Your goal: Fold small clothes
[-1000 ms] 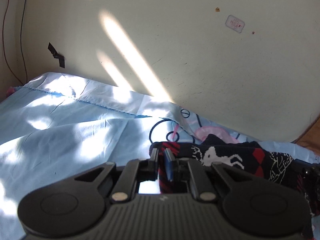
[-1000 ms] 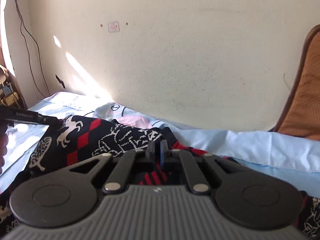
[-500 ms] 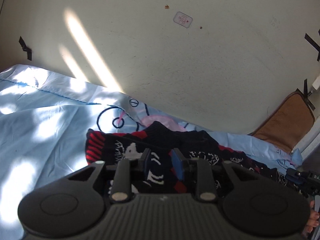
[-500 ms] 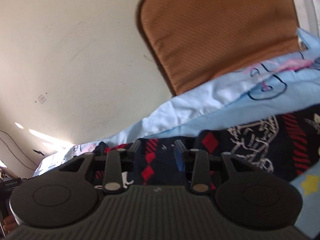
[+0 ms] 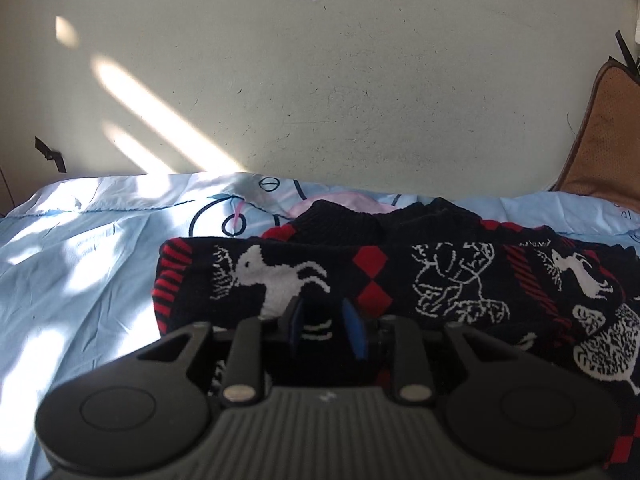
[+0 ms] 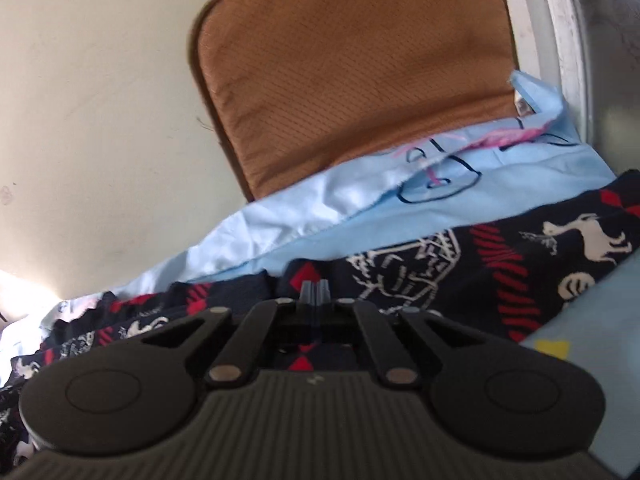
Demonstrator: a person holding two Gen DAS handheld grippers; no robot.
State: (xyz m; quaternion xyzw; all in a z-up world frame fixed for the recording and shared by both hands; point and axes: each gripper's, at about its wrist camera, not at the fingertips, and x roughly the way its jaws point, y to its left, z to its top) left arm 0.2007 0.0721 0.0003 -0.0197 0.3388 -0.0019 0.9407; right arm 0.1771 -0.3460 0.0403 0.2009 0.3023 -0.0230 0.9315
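A black knit sweater [image 5: 440,280] with red diamonds and white animal figures lies spread on the light blue bedsheet [image 5: 80,260]. My left gripper [image 5: 324,322] hovers low over its left part. The blue pads stand a little apart, with only fabric showing below the gap. In the right wrist view the same sweater [image 6: 440,272] runs across the middle. My right gripper [image 6: 316,290] is shut there, its tips pinched together in a raised fold near the garment's far edge.
A cream wall [image 5: 320,100] closes off the bed's far side. A brown cushion [image 6: 360,80] leans against it at the right. Pink cloth [image 5: 340,204] peeks out behind the sweater. A pale blue piece with a yellow shape [image 6: 580,360] lies at the lower right.
The left gripper let go of the sweater's edge, opened and slid right over the garment. The right gripper rolled, swung toward the brown cushion, opened, then shut again on the fabric.
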